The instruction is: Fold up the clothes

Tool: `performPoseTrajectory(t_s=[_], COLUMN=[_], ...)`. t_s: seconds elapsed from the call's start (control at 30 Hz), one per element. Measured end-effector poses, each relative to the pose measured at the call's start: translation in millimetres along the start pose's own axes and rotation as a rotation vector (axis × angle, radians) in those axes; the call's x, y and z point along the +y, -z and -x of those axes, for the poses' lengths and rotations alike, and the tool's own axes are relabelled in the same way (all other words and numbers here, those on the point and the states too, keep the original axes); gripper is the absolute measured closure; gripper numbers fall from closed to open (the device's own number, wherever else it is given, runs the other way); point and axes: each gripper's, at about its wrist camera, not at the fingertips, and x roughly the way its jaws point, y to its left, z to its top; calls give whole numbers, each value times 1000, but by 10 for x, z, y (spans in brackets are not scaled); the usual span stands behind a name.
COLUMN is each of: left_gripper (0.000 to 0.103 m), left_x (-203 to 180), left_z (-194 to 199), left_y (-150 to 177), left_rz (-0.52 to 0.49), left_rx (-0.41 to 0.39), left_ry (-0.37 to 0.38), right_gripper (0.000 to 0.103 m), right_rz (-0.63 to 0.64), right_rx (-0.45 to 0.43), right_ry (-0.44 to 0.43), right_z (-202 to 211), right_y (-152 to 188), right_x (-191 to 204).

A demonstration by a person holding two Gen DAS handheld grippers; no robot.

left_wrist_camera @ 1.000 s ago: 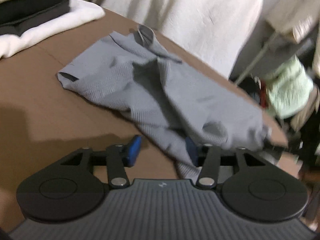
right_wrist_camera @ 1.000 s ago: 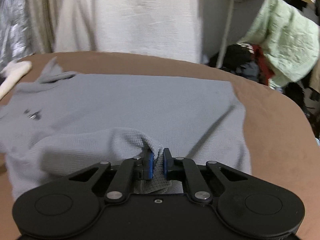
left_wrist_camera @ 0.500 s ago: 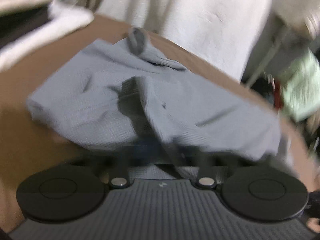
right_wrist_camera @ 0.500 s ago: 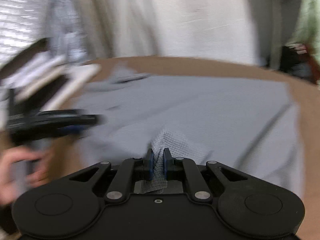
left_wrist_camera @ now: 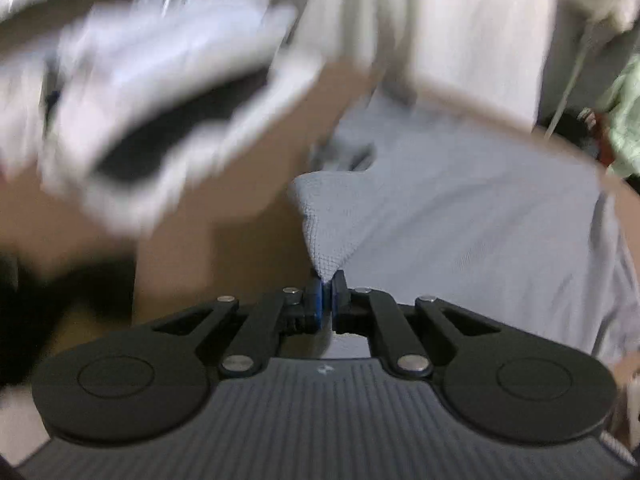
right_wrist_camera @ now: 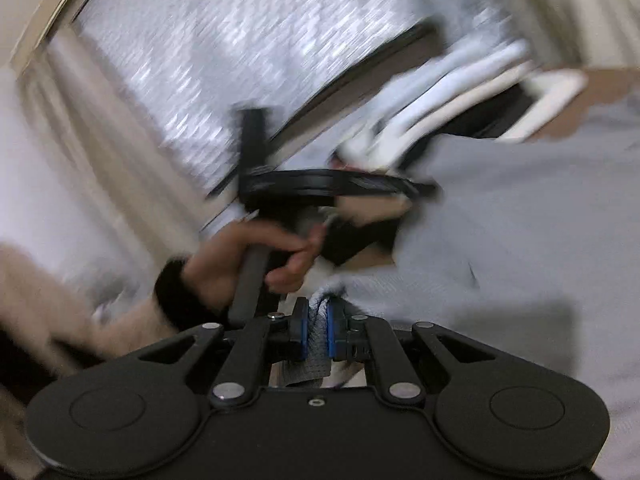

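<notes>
Both claws pinch the grey shirt: left claw (left_wrist_camera: pixel 328 286) on a corner, right claw (right_wrist_camera: pixel 316 330) on a bunched edge; shirt (left_wrist_camera: pixel 480 220) spreads ahead over the bench (left_wrist_camera: pixel 248 184). Soft, light, limp; grip corners.

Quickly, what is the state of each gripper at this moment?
Left gripper: shut, pinching a corner of the grey garment.
Right gripper: shut on a fold of the grey garment.

The grey garment (left_wrist_camera: pixel 460 220) was a matt waffle-knit cloth, the counter (left_wrist_camera: pixel 248 184) a smooth matt brown, each claw's (left_wrist_camera: pixel 327 292) body matt black plastic with shiny metal pins and blue pads (right_wrist_camera: pixel 304 332), ribbed behind on the left.
</notes>
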Motion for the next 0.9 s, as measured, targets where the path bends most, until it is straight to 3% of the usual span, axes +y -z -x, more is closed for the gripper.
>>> performPoseTrajectory(t_s=[0.07,0.2,0.27,0.33,0.4,0.5,0.53,0.6,0.67,0.8,0.9], left_gripper=[99,99,98,95,90,87,87,74,61,56,56], left_x=[106,42,-103,-209,-259,-128,-63,-5,-92,-530,-699], left_z=[-161,-349,-464,-507,-453,-286,-174,101,304,269,63], left_y=[142,158,126,139,170,179,144,107,83,150,240], left_rz=[5,-43,-109,-171,-211,-152,-92,6,9,-159,-102], left_rx=[82,20,18,24,17,36,39,12,-14,0,103], left_ry=[-18,-140,-203,-249,-270,-271,-204,25,188,284,440], right_gripper=[92,84,81,75,62,56,54,39,39,39,39], right_rz=[23,60,42,57,55,-14,-47,-124,-185,-335,-501], right_rx=[84,209,219,174,94,-38,-71,-102,-94,22,188], right_ry=[10,92,126,173,230,313,356,477,623,883,995], right_z=[-201,-414,-420,-322,-82,405,561,917,1309,2018,2360], right_y=[79,170,166,118,9,-209,-255,-303,-305,-243,-77], right_x=[85,143,112,129,83,-135,-213,-385,-567,-935,-1208])
